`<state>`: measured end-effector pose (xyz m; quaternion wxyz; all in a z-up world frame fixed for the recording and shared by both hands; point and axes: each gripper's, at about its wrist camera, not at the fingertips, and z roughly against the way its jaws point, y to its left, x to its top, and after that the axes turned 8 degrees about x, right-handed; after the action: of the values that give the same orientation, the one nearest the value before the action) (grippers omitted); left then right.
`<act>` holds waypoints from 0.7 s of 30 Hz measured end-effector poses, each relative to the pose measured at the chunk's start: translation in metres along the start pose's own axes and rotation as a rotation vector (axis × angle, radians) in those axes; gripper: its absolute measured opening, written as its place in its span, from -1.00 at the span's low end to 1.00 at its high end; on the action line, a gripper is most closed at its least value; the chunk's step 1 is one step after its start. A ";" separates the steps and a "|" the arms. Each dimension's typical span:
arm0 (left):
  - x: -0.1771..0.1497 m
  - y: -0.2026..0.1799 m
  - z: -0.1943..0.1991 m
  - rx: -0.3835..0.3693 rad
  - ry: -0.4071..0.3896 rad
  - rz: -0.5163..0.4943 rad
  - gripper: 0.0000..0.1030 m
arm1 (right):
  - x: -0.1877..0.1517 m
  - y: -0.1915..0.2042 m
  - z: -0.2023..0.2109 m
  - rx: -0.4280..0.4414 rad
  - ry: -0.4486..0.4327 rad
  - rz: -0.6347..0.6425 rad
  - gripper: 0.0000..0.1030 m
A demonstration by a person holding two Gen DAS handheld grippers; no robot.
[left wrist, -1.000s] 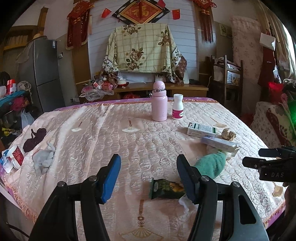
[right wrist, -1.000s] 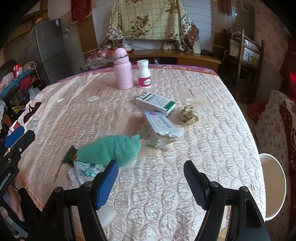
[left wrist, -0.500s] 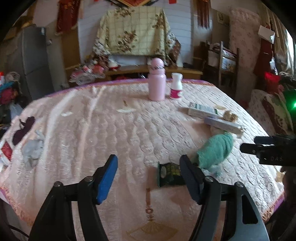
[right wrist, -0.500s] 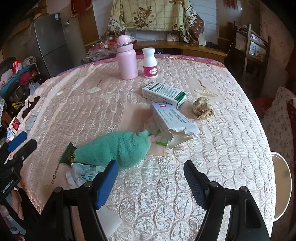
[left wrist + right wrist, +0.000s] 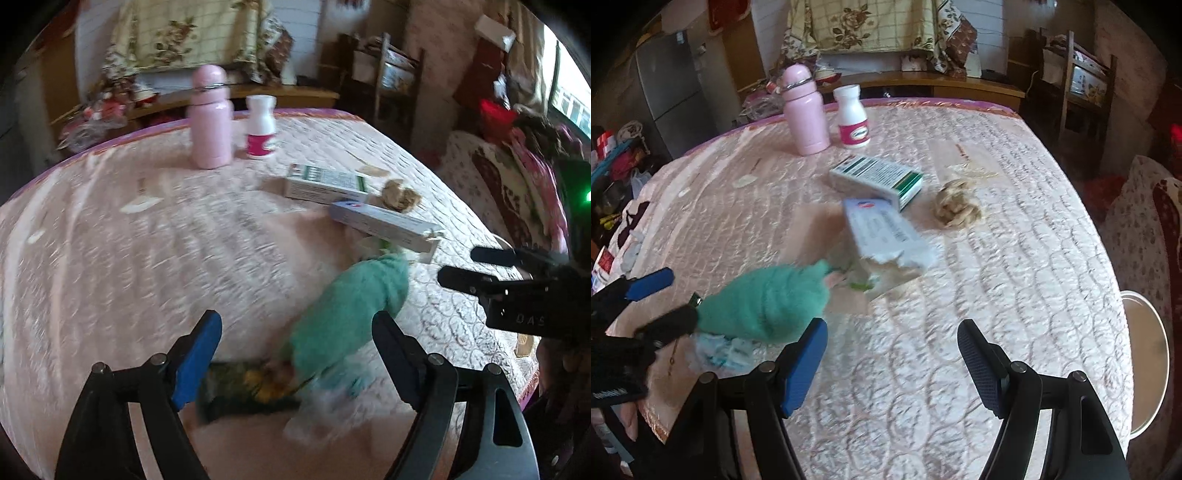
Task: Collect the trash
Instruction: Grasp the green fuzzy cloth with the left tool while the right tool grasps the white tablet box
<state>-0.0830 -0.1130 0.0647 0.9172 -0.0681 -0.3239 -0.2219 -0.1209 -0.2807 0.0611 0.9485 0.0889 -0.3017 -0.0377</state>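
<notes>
Pink quilted table [image 5: 110, 240] at center: left gripper [image 5: 295, 343], fingers opening with nothing clamped, nears a dark snack wrapper [image 5: 243, 391] at lower frame, risking snagging the overlapping green cloth [image 5: 351, 306]; right gripper [image 5: 892, 354] hangs open, empty.

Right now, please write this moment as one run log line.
left gripper: opening, over green snack wrapper | right gripper: open, empty | teal cloth: on wrapper

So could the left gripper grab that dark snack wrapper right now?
Probably yes. The left gripper hangs just above the snack wrapper, its jaws opening. Only the green towel overlaps the wrapper's right end.
</notes>
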 end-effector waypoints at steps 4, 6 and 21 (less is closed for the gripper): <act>0.014 -0.015 -0.014 -0.014 0.015 -0.054 0.63 | 0.020 -0.009 0.000 0.021 -0.013 -0.003 0.48; 0.018 -0.018 -0.021 -0.016 0.032 -0.072 0.63 | 0.032 -0.013 -0.004 0.044 -0.002 -0.011 0.48; 0.019 -0.029 -0.043 -0.126 0.131 -0.139 0.38 | 0.077 -0.006 -0.086 0.137 0.140 0.070 0.04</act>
<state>-0.0589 -0.1573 0.0428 0.9127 -0.0882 -0.2526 -0.3087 -0.0082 -0.2834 0.0343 0.9597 0.1455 -0.2393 0.0225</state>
